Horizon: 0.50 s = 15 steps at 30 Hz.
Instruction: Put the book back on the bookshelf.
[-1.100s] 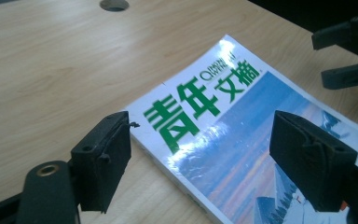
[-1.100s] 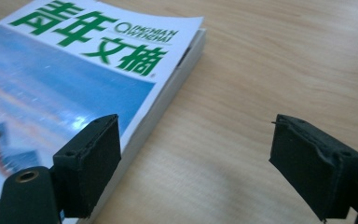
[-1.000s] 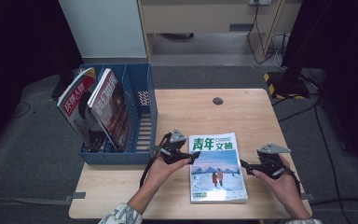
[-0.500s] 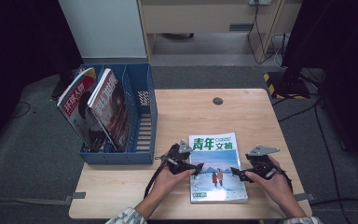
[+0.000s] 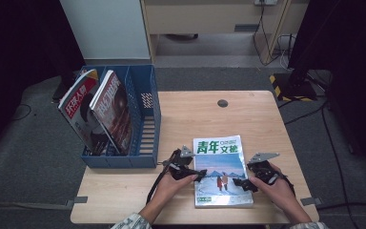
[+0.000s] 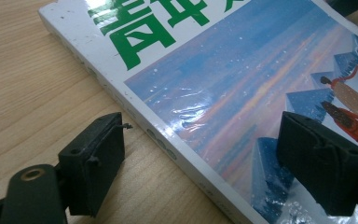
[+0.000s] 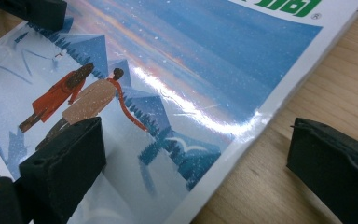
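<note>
The magazine (image 5: 222, 171) lies flat near the table's (image 5: 190, 114) front edge. The left gripper (image 5: 196, 175) and right gripper (image 5: 240, 183) straddle its 2 side edges, jaws apart.

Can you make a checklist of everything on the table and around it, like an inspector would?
Surface: wooden table, with a small dark round spot near its far edge.
Job's things: a magazine lies flat, cover up, near the person's edge. A blue file rack stands at the table's left; two magazines lean in its left compartments, and the rightmost one looks empty.
Clutter: nothing seen.
Grippers: left gripper is open, straddling the flat magazine's left edge. Right gripper is open, straddling its right edge.
Cables: one trails from the left gripper; more lie on the floor at the right.
Surroundings: grey floor, a white panel and a wooden cabinet behind.
</note>
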Available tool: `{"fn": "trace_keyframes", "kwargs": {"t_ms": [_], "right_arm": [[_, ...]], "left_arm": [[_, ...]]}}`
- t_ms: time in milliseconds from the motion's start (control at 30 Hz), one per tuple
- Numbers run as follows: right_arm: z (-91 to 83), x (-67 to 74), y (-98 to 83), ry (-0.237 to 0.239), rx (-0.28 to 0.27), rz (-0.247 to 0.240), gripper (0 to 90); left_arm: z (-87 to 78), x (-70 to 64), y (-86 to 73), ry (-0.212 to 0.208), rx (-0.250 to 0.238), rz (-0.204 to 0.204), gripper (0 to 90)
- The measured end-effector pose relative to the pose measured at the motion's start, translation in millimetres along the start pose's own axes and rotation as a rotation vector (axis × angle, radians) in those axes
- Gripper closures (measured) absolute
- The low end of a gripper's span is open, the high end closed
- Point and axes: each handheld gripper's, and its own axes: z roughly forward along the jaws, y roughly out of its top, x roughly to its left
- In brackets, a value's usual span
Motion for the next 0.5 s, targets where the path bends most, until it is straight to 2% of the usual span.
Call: {"fn": "trace_keyframes", "kwargs": {"t_ms": [67, 100, 167, 267, 300, 367, 500], "right_arm": [[1.9, -0.6, 0.5, 0.01, 0.001, 0.004, 2.9], [3.2, -1.2, 0.8, 0.02, 0.002, 0.02, 1.9], [3.8, -2.2, 1.5, 0.02, 0.007, 0.011, 1.6], [4.2, -1.6, 1.1, 0.02, -0.002, 0.013, 1.7], [4.2, -1.4, 0.2, 0.021, -0.01, 0.014, 1.7], [4.2, -1.5, -0.3, 0.024, -0.011, 0.011, 1.8], [6.3, 1.4, -0.5, 0.037, -0.018, -0.004, 1.0]], "left_arm": [[-1.6, -0.3, 0.7, 0.0, 0.02, 0.002, 13.9], [-3.7, 0.0, 0.9, 0.014, 0.029, 0.009, 12.8], [-6.5, -0.1, -1.8, 0.025, 0.027, 0.009, 12.2], [-9.2, -0.7, -6.9, 0.016, 0.031, -0.035, 11.1], [-8.8, -2.7, -9.4, 0.008, 0.019, -0.039, 11.0], [-7.6, -6.7, -12.4, 0.004, -0.004, -0.031, 10.1], [-5.7, -12.5, -12.8, -0.022, -0.001, -0.006, 10.1]]}}
